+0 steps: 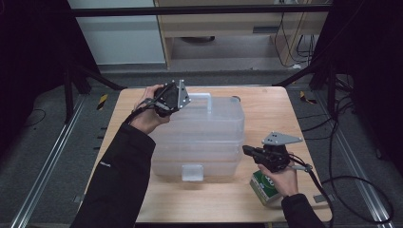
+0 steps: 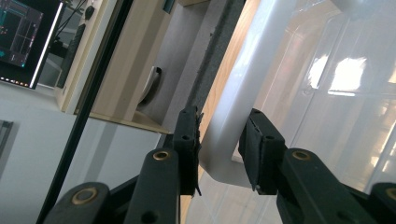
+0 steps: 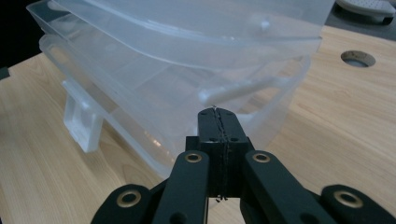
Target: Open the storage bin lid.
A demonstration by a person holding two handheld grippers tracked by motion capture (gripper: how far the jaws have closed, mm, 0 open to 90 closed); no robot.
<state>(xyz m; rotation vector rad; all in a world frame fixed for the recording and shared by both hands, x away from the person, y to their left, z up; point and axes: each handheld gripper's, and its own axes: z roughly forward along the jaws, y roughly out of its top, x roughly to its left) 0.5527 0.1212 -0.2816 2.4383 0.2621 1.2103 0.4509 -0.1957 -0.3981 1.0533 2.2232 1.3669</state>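
Note:
A clear plastic storage box (image 1: 199, 137) with a lid stands in the middle of the wooden table (image 1: 268, 111). Its white handle (image 1: 203, 97) lies along the far edge of the lid. My left gripper (image 1: 189, 100) reaches the handle from the left. In the left gripper view its jaws (image 2: 222, 116) are shut on the handle bar (image 2: 247, 60) near its corner. My right gripper (image 1: 245, 150) is shut with nothing in it. Its tip (image 3: 215, 114) sits at the box's side wall (image 3: 154, 93), just under the lid's rim.
A green and white carton (image 1: 263, 186) lies under the right hand near the table's front right corner. The box's front latch (image 1: 191, 172) hangs at the near side. A round hole (image 3: 357, 58) sits in the tabletop behind the box. Dark frame posts flank the table.

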